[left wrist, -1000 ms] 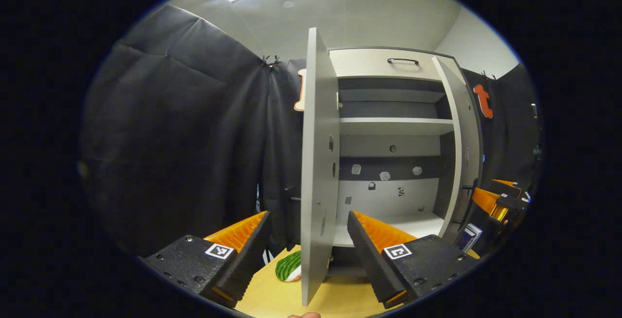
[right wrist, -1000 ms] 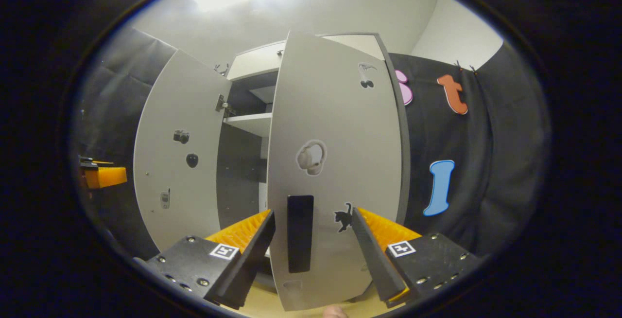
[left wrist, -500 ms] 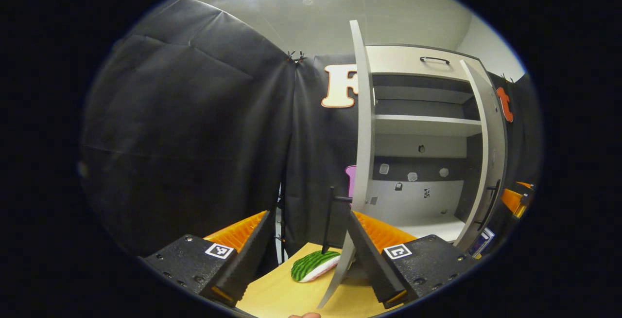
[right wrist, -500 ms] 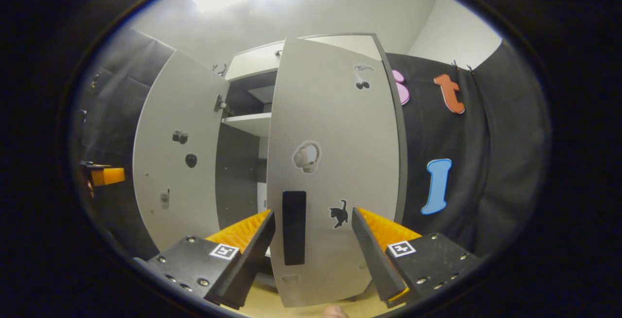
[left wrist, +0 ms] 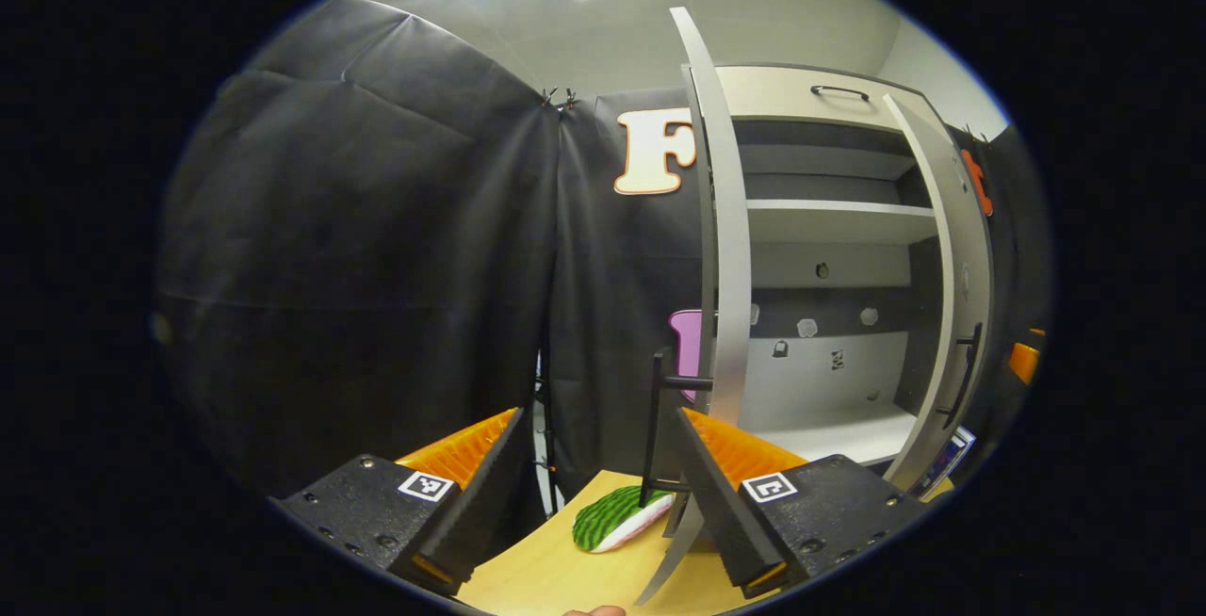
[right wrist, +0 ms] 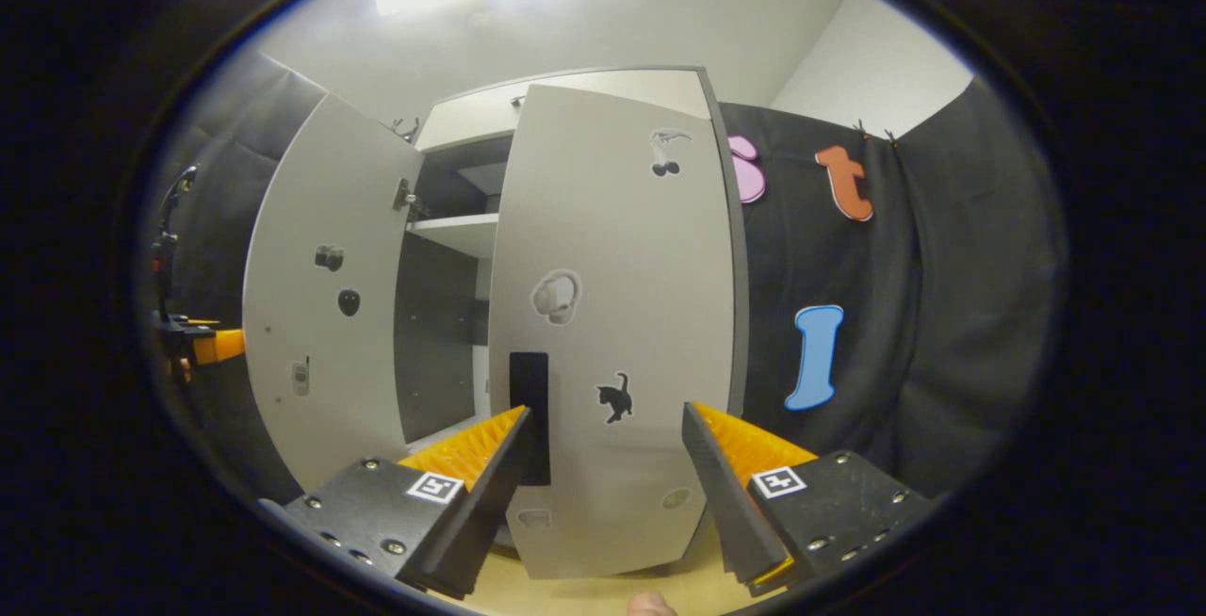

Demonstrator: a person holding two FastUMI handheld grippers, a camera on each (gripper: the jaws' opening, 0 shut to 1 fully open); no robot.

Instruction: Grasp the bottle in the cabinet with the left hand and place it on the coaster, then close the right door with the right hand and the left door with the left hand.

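From the left gripper view I see my left gripper [left wrist: 595, 494] with its jaws spread wide and nothing between them, and the edge of the cabinet's left door [left wrist: 727, 249] standing just beside the right-hand finger [left wrist: 713, 489]. The door's dark handle [left wrist: 657, 428] faces the gap, and past the door the cabinet [left wrist: 829, 220] shows bare shelves and the right door [left wrist: 952, 296] partly swung in. A watermelon-patterned coaster [left wrist: 617, 520] lies on the wooden table [left wrist: 556, 569] near the door's lower corner.

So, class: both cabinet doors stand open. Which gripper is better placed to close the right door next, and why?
Right. The right gripper, jaws open, faces the right door squarely by its handle; the left gripper sits at the left door edge.
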